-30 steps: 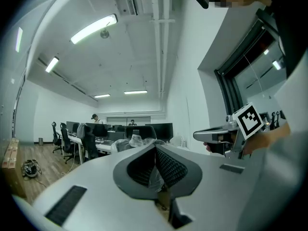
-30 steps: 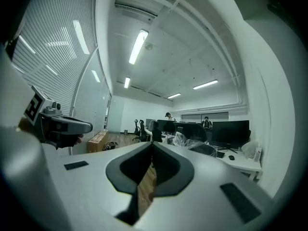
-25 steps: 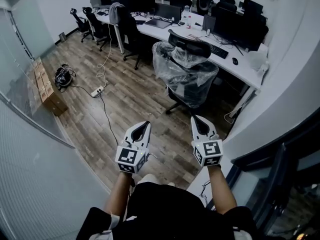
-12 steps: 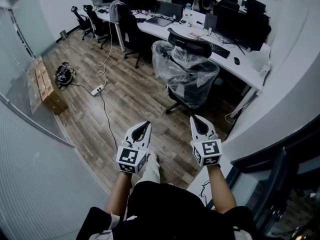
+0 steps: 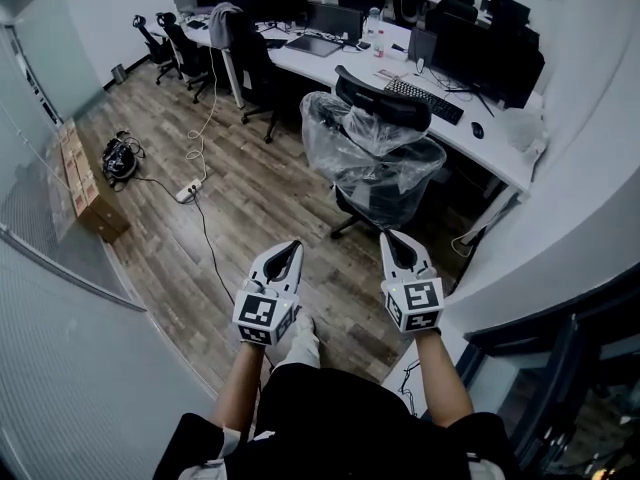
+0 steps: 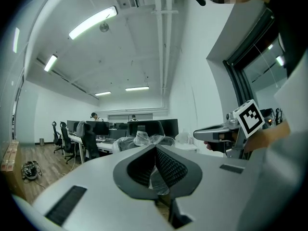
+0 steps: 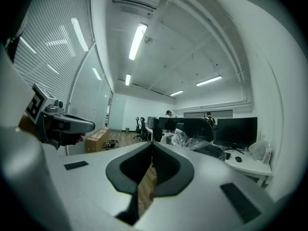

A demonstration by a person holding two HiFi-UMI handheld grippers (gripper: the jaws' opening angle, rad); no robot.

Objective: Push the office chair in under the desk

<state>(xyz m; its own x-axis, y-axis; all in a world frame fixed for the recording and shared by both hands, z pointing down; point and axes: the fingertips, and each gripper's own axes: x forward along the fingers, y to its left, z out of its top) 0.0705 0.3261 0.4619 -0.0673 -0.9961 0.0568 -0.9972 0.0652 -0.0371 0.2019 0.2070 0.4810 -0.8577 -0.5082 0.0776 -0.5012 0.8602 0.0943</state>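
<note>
Where the office chair [image 5: 385,158] stands: ahead of the person on the wood floor, with its back towards them and its seat facing the white desk [image 5: 480,146]. It is pulled out from the desk edge and not yet tucked in.
Chair wrapping: clear plastic film covers the back and seat (it is loose and crinkled, so probably slippery).
Left gripper [image 5: 288,252]: jaws pressed together with nothing between them, pointing level towards the chair and well apart from it.
Right gripper [image 5: 397,240]: jaws likewise closed and empty, level, beside the left one and well apart from the chair.
Step in hand: the approach, as I judge it; there is no contact yet.
How to push well: keep both pairs of jaws closed. Set one tip on each side of the backrest at the same height, so the chair rolls straight rather than swivelling. Then press slowly towards the gap under the desk.
Chair base: mostly hidden under the seat; the castors' direction cannot be made out, so allow for a sideways drift at the start.
Power strip [image 5: 187,190]: lies with its cable on the floor to the left, well apart from the path.
</note>
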